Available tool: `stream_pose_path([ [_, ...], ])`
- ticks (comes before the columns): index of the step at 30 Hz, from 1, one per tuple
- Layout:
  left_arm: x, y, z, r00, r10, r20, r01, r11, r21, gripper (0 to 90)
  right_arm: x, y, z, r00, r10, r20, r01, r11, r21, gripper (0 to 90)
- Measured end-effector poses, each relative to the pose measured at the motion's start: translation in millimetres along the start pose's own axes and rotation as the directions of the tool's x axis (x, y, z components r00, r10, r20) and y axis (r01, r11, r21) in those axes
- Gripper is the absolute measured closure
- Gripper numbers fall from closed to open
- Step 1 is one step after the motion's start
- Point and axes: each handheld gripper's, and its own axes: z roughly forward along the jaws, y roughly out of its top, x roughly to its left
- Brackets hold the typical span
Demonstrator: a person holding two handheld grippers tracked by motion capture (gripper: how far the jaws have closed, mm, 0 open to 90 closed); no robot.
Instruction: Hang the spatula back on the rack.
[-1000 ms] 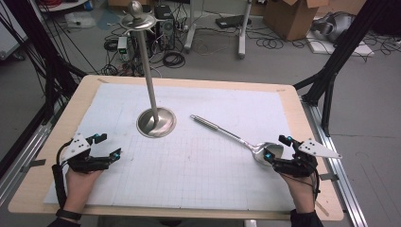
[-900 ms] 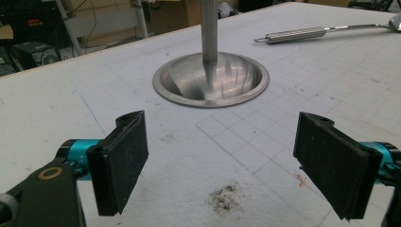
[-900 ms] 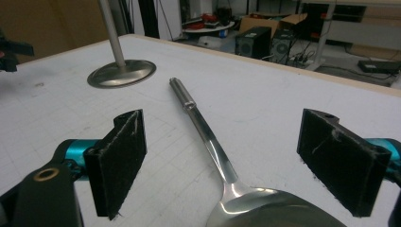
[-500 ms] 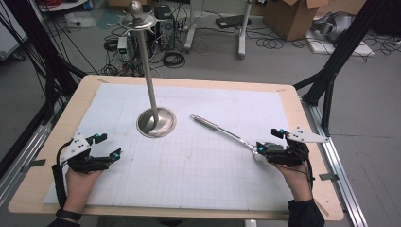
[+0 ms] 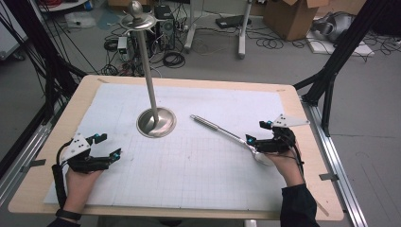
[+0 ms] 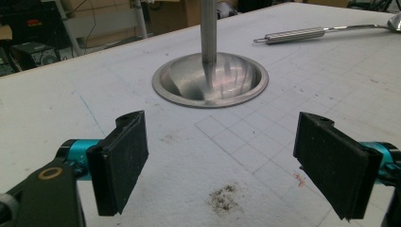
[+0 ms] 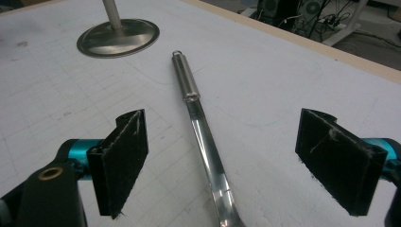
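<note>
A long metal ladle [image 5: 227,132] lies flat on the white grid mat [image 5: 198,179]. Its thick handle end points to about 10 o'clock, toward the middle of the table. Its bowl end sits at about 4 o'clock, under the right gripper [image 5: 259,142].

The right gripper has its two black jaws wide apart, one on each side of the ladle's thin neck. In the right gripper view the neck [image 7: 208,146] runs up the gap between them, and neither jaw touches it. The left gripper [image 5: 105,147] rests near the table's 8 o'clock edge, well apart from the ladle. Its jaws are wide apart too and hold nothing.

A shiny metal stand [image 5: 156,122] with a round base and a tall pole sits at about 11 o'clock from the table's middle.

What could go wrong? The neck is thin, smooth and shiny. If the jaws close too high above the mat, they may miss it. If they catch only its edge, the ladle may slip or spin. The long handle is heavy on the far side, so it may tip down when lifted. A wide swing could knock the handle into the stand's pole.
</note>
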Motion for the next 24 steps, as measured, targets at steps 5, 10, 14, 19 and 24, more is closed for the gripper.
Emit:
stream_pose_path([
  [5, 1.2, -0.2, -1.3, 1.0, -0.007, -0.004, 0.007, 0.9999, -0.008, 19.0, -1.5, 7.4, 12.4, 0.9997, -0.01, -0.021, 0.011, 0.9987, 0.05, 19.4],
  [10, 2.0, -0.5, -2.2, 0.9999, -0.014, -0.006, 0.014, 0.9997, -0.018, 19.0, -1.3, 13.7, 26.3, 0.9984, -0.031, -0.047, 0.035, 0.9941, 0.103, 24.1],
  [14, 2.6, -0.5, -3.1, 0.9998, -0.021, -0.006, 0.021, 0.9995, -0.024, 19.0, -0.6, 18.0, 39.1, 0.997, -0.041, -0.065, 0.051, 0.985, 0.165, 25.4],
  [19, 3.4, 0.1, -4.1, 0.9992, -0.04, 0.007, 0.04, 0.9979, -0.051, 18.4, -1.8, 18.0, 53.8, 0.9951, -0.057, -0.08, 0.075, 0.9689, 0.236, 28.9],
  [24, -0.5, 4.7, -3.3, 0.9996, -0.024, 0.016, 0.025, 0.9975, -0.066, 18.2, -4.2, 14.0, 58.9, 0.9952, -0.049, -0.085, 0.071, 0.9569, 0.281, 31.0],
])
